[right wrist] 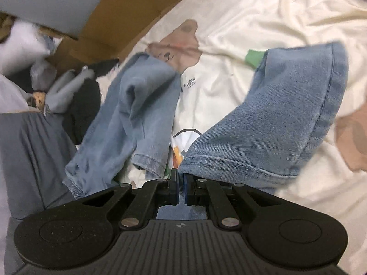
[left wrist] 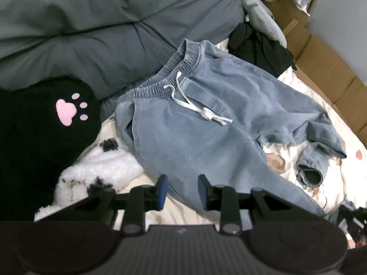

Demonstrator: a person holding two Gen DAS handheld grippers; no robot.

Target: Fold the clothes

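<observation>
Blue denim trousers [left wrist: 206, 126] with an elastic waistband and a white drawstring [left wrist: 197, 107] lie spread on the printed bed sheet [left wrist: 183, 215]. My left gripper [left wrist: 182, 190] hovers over the near edge of one trouser leg, its blue pads apart and nothing pinched between them. In the right wrist view my right gripper [right wrist: 181, 183] is shut on the hem of one trouser leg [right wrist: 275, 119], which is lifted off the sheet [right wrist: 252, 23]. The other leg [right wrist: 137, 110] lies crumpled to the left.
A grey duvet [left wrist: 103, 23] fills the back. A black garment with a pink paw print [left wrist: 66, 112] and a white fluffy plush [left wrist: 98, 167] lie at the left. Black clothes [left wrist: 259, 45], a grey-blue soft toy [left wrist: 263, 16] and cardboard [left wrist: 321, 64] sit at the right.
</observation>
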